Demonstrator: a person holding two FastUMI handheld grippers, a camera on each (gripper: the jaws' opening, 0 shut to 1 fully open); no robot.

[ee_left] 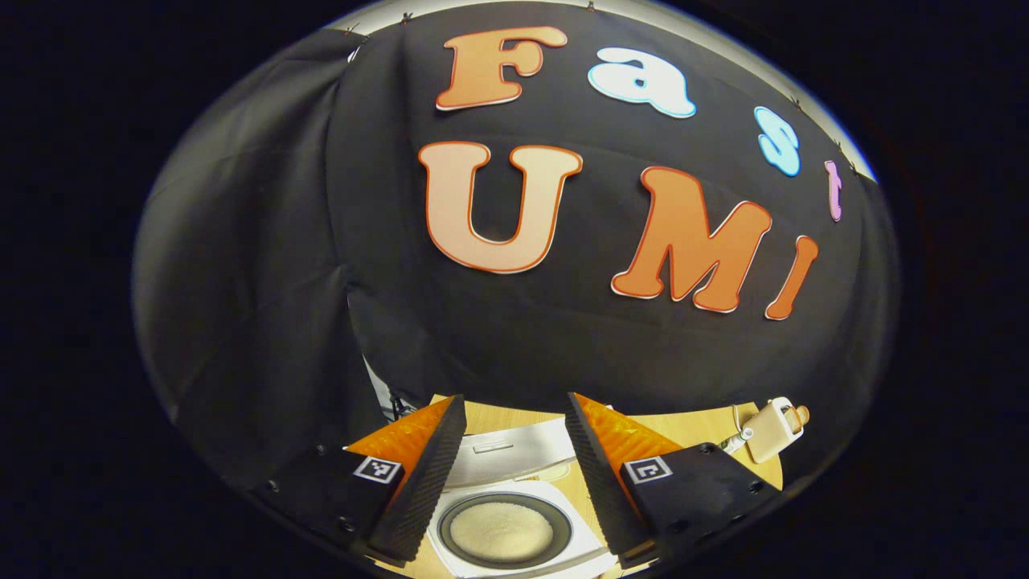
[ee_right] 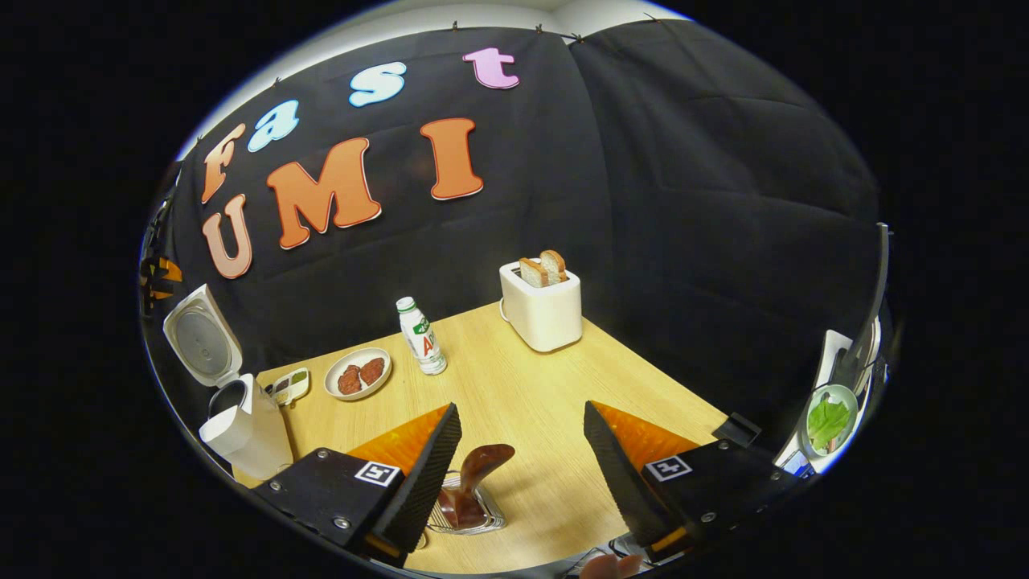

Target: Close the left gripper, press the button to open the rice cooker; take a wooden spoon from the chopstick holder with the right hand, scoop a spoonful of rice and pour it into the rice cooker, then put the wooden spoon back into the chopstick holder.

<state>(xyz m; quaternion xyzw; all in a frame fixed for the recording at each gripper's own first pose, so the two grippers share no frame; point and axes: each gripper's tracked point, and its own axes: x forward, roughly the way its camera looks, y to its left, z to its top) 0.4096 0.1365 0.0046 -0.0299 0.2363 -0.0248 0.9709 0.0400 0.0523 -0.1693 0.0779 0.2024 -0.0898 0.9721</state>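
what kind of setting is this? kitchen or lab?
Likely a staged kitchen set in a recording booth, not a home kitchen: black cloth wall behind a wooden table holding an open rice cooker, a toaster and a milk bottle.

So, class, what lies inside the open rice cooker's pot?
Pale rice covers the bottom of the rice cooker pot; its depth and the pot floor beneath stay hidden.
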